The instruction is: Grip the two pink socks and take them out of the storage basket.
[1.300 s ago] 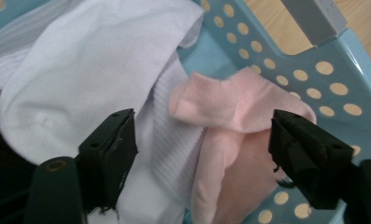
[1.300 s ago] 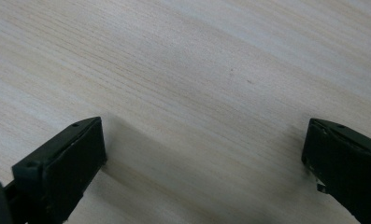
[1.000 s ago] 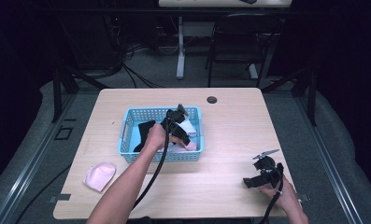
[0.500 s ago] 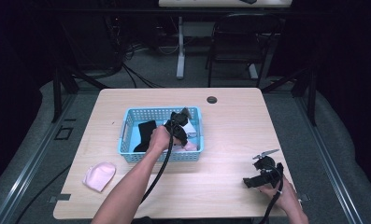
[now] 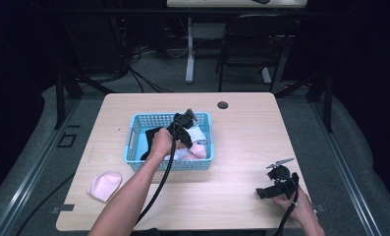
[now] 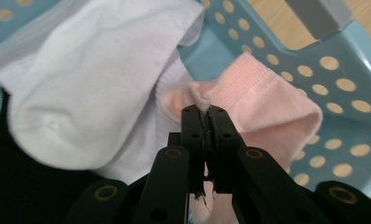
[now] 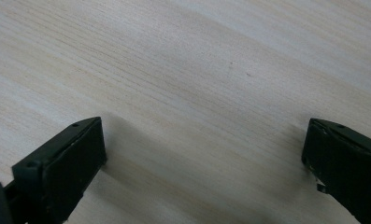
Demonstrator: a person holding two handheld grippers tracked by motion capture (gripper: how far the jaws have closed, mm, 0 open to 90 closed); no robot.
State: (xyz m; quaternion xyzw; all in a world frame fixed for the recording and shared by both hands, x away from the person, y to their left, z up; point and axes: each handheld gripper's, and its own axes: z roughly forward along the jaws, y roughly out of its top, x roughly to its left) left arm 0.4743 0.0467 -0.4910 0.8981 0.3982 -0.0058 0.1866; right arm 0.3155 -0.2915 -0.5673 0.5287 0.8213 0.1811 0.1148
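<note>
Our two hand-held grippers, black all over

We see the left gripper (image 6: 204,109) with flat black jaws, small screw holes and brass-ringed pivots on its linkage arms, a thick black cable trailing along a bare forearm. Our right gripper (image 5: 276,186) has blocky black jaws, a grey three-cornered plate on top and its own black cable.

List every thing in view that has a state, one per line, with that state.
Left claw: shut on the pink sock, pinching a fold of it.
Right claw: open, jaws wide apart, low over the bare table.
Pink sock: in the basket, pinched at one edge.
White sock: crumpled in the basket, not gripped.
Blue basket: upright on the table, holding socks.
Second pink sock: lying flat on the table, outside the basket.
</note>
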